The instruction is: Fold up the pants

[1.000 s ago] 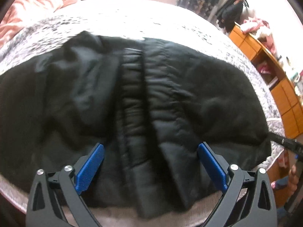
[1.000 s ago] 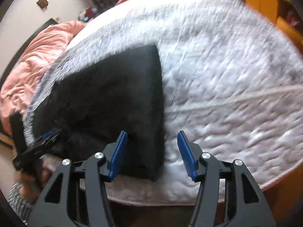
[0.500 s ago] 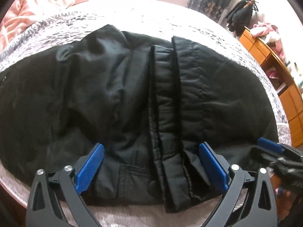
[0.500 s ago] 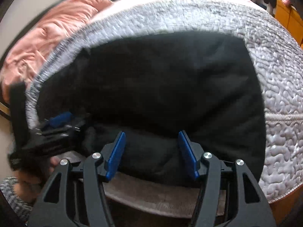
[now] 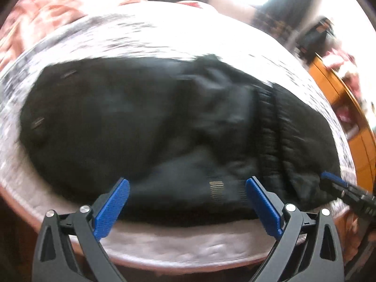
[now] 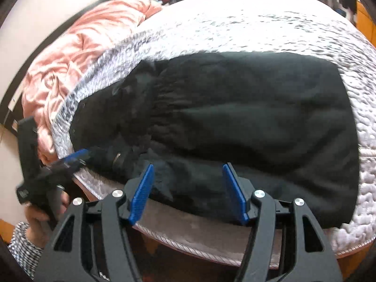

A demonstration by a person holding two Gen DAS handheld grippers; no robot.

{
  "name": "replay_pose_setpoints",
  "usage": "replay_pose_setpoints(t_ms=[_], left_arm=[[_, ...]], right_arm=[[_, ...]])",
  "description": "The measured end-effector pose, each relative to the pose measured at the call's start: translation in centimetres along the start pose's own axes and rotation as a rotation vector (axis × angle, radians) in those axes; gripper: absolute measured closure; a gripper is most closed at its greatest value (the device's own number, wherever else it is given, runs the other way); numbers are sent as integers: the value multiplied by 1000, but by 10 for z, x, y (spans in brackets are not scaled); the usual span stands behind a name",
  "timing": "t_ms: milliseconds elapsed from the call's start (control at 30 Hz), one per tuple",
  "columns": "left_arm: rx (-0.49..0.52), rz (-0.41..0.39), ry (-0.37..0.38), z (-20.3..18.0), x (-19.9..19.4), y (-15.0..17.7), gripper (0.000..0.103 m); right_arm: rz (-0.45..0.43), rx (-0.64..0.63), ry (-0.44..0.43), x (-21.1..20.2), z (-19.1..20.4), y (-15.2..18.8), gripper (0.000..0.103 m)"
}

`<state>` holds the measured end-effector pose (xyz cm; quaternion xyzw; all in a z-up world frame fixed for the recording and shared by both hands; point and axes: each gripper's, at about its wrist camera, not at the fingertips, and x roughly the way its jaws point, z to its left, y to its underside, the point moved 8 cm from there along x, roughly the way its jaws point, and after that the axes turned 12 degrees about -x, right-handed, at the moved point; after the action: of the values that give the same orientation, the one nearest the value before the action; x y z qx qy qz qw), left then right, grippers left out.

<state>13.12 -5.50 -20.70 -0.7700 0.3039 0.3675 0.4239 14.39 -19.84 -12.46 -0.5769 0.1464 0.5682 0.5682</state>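
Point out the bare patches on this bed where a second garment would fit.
Bare quilted bedspread lies beyond the black pants, up to the pink duvet, plus a strip at the right edge. The near edge is crowded: pants hang over it and both grippers work there.

Motion blurs the bedspread (image 5: 164, 37) and far clutter (image 5: 324, 37).

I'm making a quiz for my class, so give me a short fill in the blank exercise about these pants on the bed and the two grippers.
1. The pants lying on the quilted bedspread are ____ in colour.
2. The pads on the fingers of the left gripper are ____ in colour.
3. The rumpled blanket beyond the bedspread is ____.
4. The right gripper has its fingers ____, gripping nothing.

Missing words: black; blue; pink; open
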Motion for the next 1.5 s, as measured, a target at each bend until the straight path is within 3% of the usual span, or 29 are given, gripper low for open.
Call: replay_pose_setpoints(t_ms=[67,200,300,400,500,633,833,967,1200,1267,1400,1500], left_arm=[[-76,-25,-29,37,-7,-10,4],[-239,-55,-84,111,-22,-29,4],[-349,-76,-94,153,-32,-37,4],[-478,-63,-51,188,-30,-45,4],[-607,-42,56,208,-22,-53,4],[-691,-1,111,219,-3,-56,4],[-708,-25,139,217,7,-72,4],[-744,-41,320,201,5,-91,6],[-831,-30,333,205,25,-98,6],[-842,-36,318,206,25,-99,10],[-800,-47,237,201,21,-100,43],[-833,-35,227,209,31,-100,45]], right_arm=[[44,3,10,18,4,3,27],[66,-56,72,33,7,3,26],[32,-22,-2,22,13,1,29],[14,-2,-16,14,11,-3,29],[20,6,-14,14,9,0,29],[25,43,-37,19,4,6,28],[26,56,-53,23,0,7,28],[29,38,-41,27,0,10,27],[27,28,-43,29,0,11,26],[29,27,-47,30,0,11,24],[37,-10,-24,33,5,12,22],[45,-51,6,36,10,13,20]])
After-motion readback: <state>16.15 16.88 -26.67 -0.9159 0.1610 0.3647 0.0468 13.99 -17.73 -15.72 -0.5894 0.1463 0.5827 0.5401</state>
